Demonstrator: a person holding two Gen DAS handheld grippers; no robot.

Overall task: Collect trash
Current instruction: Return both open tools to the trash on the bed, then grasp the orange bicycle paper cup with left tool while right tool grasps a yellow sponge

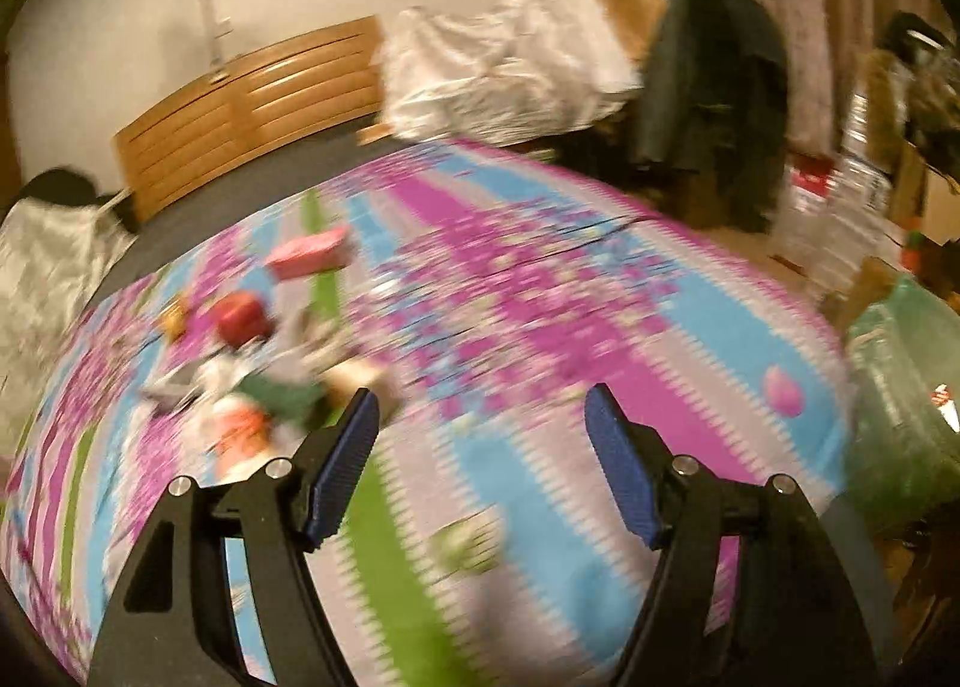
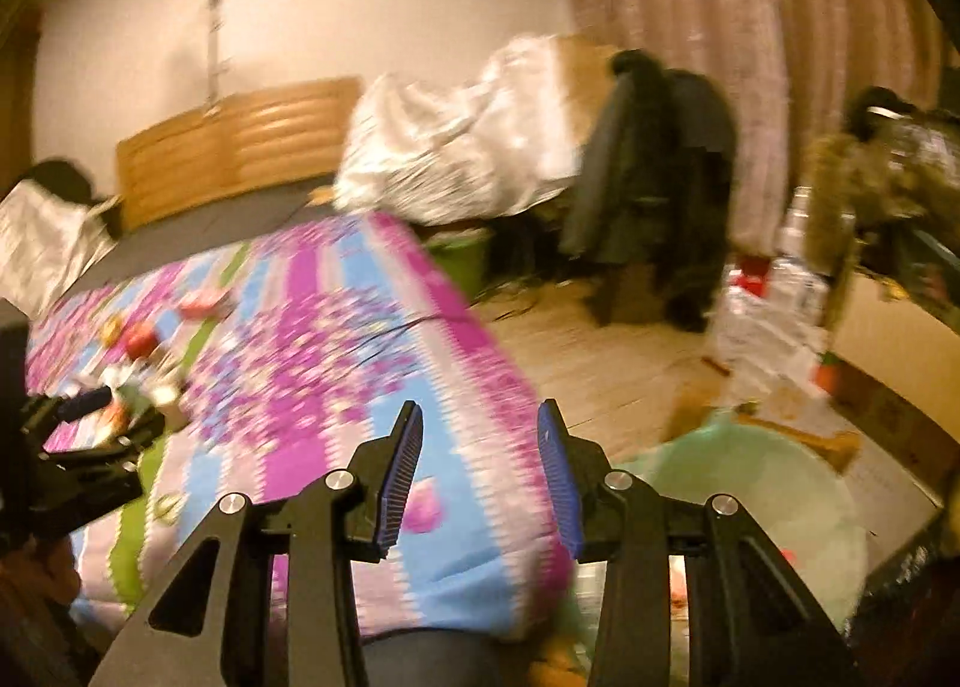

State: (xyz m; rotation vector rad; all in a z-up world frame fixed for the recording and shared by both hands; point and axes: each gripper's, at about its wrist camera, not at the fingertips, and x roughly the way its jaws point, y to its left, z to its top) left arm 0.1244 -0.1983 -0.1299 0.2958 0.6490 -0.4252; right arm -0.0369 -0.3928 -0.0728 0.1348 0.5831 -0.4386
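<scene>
Because both the left gripper [image 1: 480, 408] and right gripper [image 2: 480, 423] have fingers apart holding nothing, a rushed grab at the trash pile [image 1: 252, 381] on the bedspread [image 1: 540, 279] could miss

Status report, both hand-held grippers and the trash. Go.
Left hand-held gripper open, empty. Right hand-held gripper open, empty. Trash pile on bedspread, untouched. Nothing blocking.
</scene>
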